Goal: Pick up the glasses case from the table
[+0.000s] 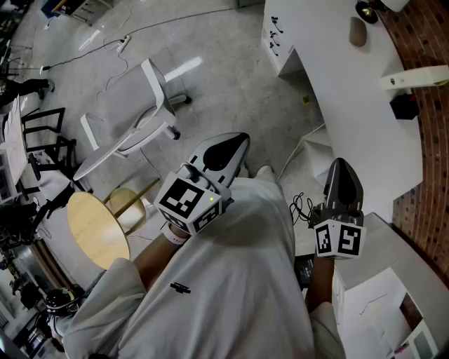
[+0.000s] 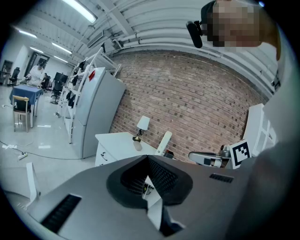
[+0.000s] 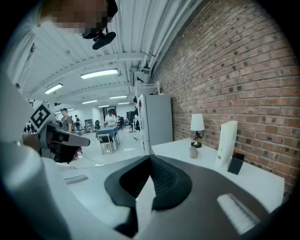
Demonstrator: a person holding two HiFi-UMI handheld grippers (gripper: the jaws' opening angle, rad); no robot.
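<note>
I hold both grippers in the air in front of my body, away from the white table (image 1: pixel 365 133). My left gripper (image 1: pixel 237 142) (image 2: pixel 149 158) has its jaws together with nothing between them. My right gripper (image 1: pixel 342 167) (image 3: pixel 150 157) is shut and empty too. At the table's far end, next to a small lamp (image 1: pixel 365 10) (image 3: pixel 197 124), lies a small tan oblong thing (image 1: pixel 358 31) (image 3: pixel 193 152). Nearer along the brick wall stand a white box (image 1: pixel 417 77) (image 3: pixel 227 137) and a small black thing (image 1: pixel 403 106) (image 3: pixel 235 164). Which of these is the glasses case I cannot tell.
A white chair (image 1: pixel 133 105) and a round wooden stool (image 1: pixel 98 228) stand on the floor at the left. A white cabinet (image 1: pixel 379 294) is at the lower right, with cables (image 1: pixel 302 207) beside it. A tall grey cabinet (image 2: pixel 96 112) stands past the table. People (image 3: pixel 110 117) are far back.
</note>
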